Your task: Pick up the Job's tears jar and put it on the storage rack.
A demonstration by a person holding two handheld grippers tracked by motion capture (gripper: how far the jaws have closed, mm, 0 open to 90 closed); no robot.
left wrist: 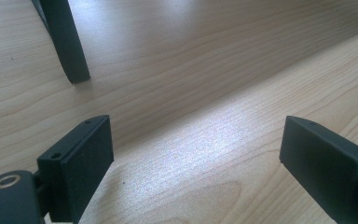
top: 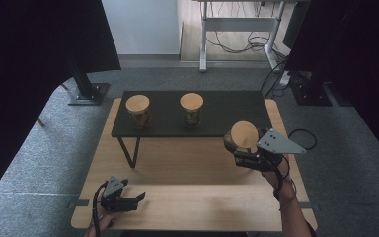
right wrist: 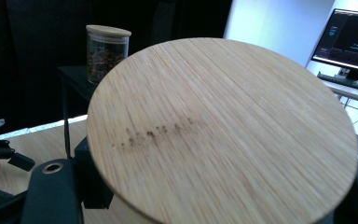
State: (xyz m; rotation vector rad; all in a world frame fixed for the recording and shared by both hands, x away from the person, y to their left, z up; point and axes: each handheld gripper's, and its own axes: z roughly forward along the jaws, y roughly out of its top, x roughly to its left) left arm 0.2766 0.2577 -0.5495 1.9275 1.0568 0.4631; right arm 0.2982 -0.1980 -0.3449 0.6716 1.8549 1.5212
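The left gripper [top: 137,198] lies nearest, low over the near left part of the table [top: 187,202], its jaws spread with bare wood between them. In the left gripper view the black pads [left wrist: 81,163] are blocky and matte, and a dark stand leg [left wrist: 67,46] comes down to the tabletop ahead of them.

The table is pale wood with a fine straight grain and rounded corners. On its far half stands a low black stand [top: 227,111], a flat dark slab on thin metal legs. Two jars rest on it, well apart: one at the left [top: 138,111], one near the middle [top: 191,109]. Both are short clear glass cylinders with round wooden lids, and each holds something brown and stringy that is too small to name.

At the right, just in front of the stand's near right edge, the right gripper [top: 237,150] is clamped on a third jar [top: 242,137], held tilted above the table so its lid faces the camera. In the right gripper view that lid [right wrist: 223,126] is a smooth bamboo disc with fine parallel grain and a faint row of dark marks; its contents are hidden.

Nothing stands between the held jar and the open right end of the stand. Grey carpet [top: 54,148] surrounds the table, and dark curtains [top: 29,49] hang at both sides.
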